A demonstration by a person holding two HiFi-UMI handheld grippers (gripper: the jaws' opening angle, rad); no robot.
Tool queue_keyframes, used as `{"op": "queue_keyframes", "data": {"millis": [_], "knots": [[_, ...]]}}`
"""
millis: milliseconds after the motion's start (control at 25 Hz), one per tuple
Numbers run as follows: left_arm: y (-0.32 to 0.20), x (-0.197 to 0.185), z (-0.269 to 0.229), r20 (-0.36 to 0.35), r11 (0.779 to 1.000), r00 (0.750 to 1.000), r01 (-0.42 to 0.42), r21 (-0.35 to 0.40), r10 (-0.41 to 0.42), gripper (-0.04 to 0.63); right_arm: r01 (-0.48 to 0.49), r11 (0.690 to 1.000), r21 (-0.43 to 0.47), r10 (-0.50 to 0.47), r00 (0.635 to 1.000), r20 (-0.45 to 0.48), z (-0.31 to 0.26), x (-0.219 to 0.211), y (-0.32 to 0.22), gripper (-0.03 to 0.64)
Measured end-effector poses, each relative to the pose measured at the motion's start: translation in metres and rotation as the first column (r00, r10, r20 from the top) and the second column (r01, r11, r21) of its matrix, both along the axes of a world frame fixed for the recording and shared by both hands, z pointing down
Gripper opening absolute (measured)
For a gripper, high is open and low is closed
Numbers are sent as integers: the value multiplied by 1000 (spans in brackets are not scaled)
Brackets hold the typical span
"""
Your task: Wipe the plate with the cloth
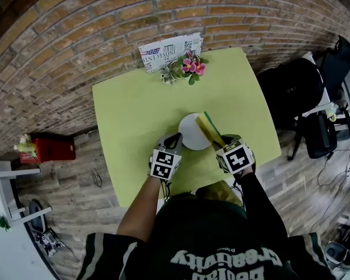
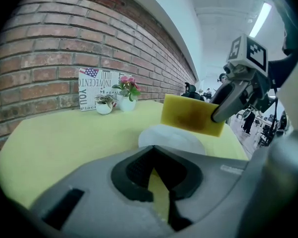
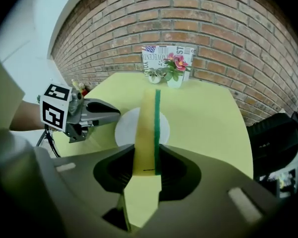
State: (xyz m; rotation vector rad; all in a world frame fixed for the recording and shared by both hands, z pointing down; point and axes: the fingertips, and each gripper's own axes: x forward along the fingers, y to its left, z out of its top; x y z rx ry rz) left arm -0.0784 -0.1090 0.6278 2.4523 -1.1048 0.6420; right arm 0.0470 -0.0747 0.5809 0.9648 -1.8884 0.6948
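Observation:
A white plate (image 1: 188, 137) lies on the green table (image 1: 134, 109) near its front edge. My right gripper (image 1: 221, 143) is shut on a yellow cloth pad with a green edge (image 1: 210, 128), held on edge over the plate's right side. In the right gripper view the cloth (image 3: 149, 128) stands up between my jaws (image 3: 148, 170), with the plate (image 3: 125, 129) behind it. My left gripper (image 1: 175, 140) is shut and holds nothing, its tip at the plate's left rim. The left gripper view shows the plate (image 2: 171, 137), the cloth (image 2: 191, 115) and the right gripper (image 2: 223, 110) above it.
A small pot of pink flowers (image 1: 189, 67) and a newsprint-patterned holder (image 1: 169, 51) stand at the table's far edge against the brick wall. Black bags and a chair (image 1: 294, 89) crowd the right side. A red box (image 1: 52, 147) sits on the floor at left.

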Motion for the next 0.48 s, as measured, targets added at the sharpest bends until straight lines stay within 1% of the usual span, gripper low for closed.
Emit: {"op": "queue_keyframes", "data": {"millis": [200,480], "knots": [[8,-1,4,9,1000,1000,15,-21,-15,5,68,997,-38,-66,997,49,4,-32,14,128],[10,3,-5,11,1000,1000,17,8,-17,3,116,990,-86,-108,990,94,14,-56,24,129]]}}
